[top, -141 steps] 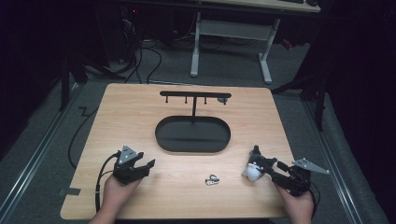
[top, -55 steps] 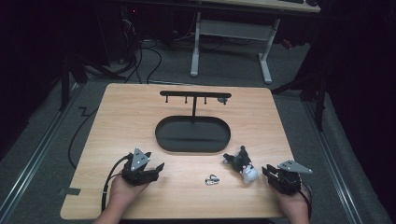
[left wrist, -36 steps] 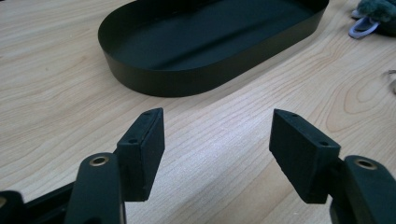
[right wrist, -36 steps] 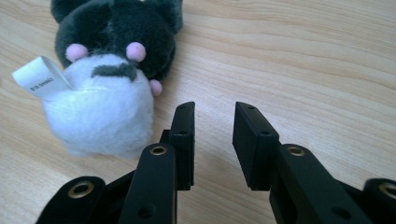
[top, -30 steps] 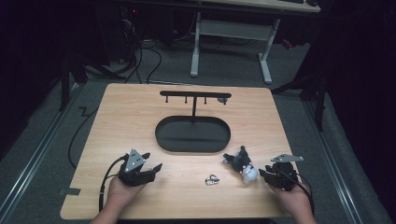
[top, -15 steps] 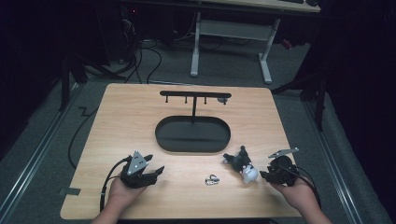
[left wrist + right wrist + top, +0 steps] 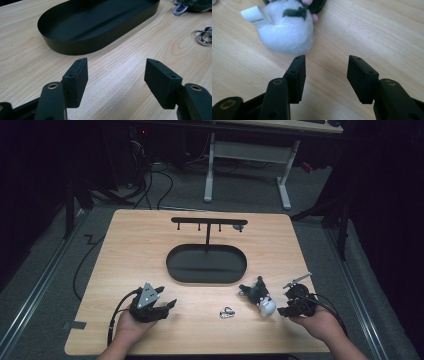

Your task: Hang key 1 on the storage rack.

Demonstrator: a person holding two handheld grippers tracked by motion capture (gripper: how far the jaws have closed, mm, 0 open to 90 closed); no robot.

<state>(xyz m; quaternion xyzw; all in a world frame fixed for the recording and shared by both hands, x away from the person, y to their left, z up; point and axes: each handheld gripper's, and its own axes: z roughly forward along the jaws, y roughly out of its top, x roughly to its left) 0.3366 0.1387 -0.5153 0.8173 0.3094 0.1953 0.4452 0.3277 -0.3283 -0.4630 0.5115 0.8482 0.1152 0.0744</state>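
Right gripper (image 7: 325, 75) fingers stand apart, empty, plush toy (image 7: 287, 35) at eleven o'clock; left gripper (image 7: 116, 80) fingers gape, holding nothing.

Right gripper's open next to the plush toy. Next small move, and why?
Probably ease the right gripper forward and left so its jaws straddle the plush toy. The jaws stand open and empty over bare table, and the toy lies just beyond the left jaw, untouched.

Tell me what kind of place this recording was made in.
Most likely a lab or workshop data-collection station, not a home. A bare wooden table stands on grey carpet in a dark room, cables trail across the floor behind it, and a height-adjustable desk frame stands farther back.
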